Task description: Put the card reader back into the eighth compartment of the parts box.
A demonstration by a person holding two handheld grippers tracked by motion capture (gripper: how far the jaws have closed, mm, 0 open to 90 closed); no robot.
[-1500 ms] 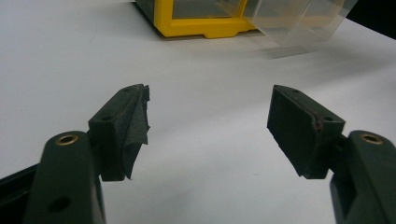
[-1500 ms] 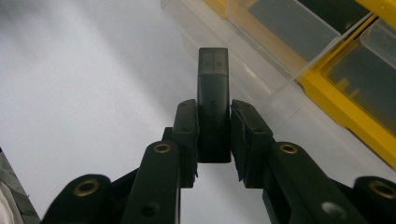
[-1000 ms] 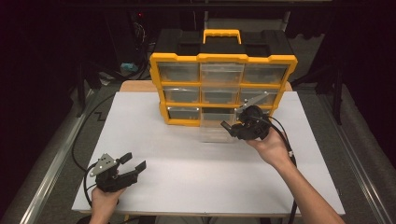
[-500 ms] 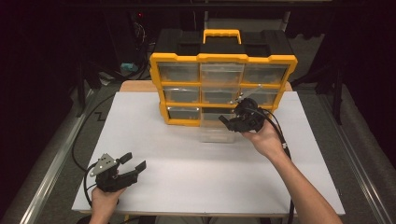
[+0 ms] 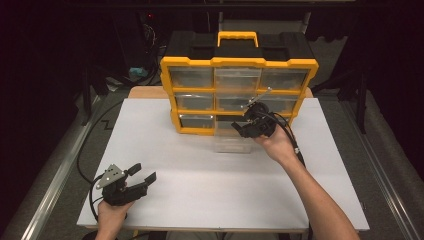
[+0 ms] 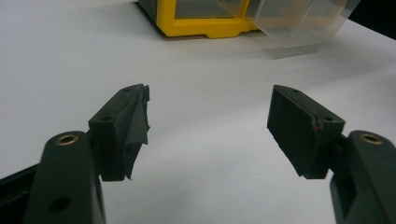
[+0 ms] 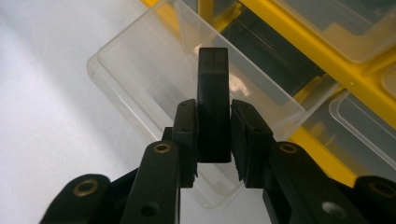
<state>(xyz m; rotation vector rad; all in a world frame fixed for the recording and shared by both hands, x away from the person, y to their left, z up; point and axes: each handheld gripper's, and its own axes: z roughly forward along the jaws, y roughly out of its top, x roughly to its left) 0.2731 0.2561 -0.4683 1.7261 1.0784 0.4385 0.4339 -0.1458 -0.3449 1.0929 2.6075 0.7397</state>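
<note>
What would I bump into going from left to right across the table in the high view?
Left gripper → clear drawer pulled out of the yellow organizer → right gripper → right hand.

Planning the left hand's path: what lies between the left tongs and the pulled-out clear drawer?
Nothing: bare white table runs from the open left tongs to the drawer, as the left gripper view and the high view show.

Small black rectangular block (image 7: 213, 100): lower end hidden between the jaws. Clear plastic drawer (image 6: 299, 21) at 1 o'clock blurred, cut off by top edge.
</note>
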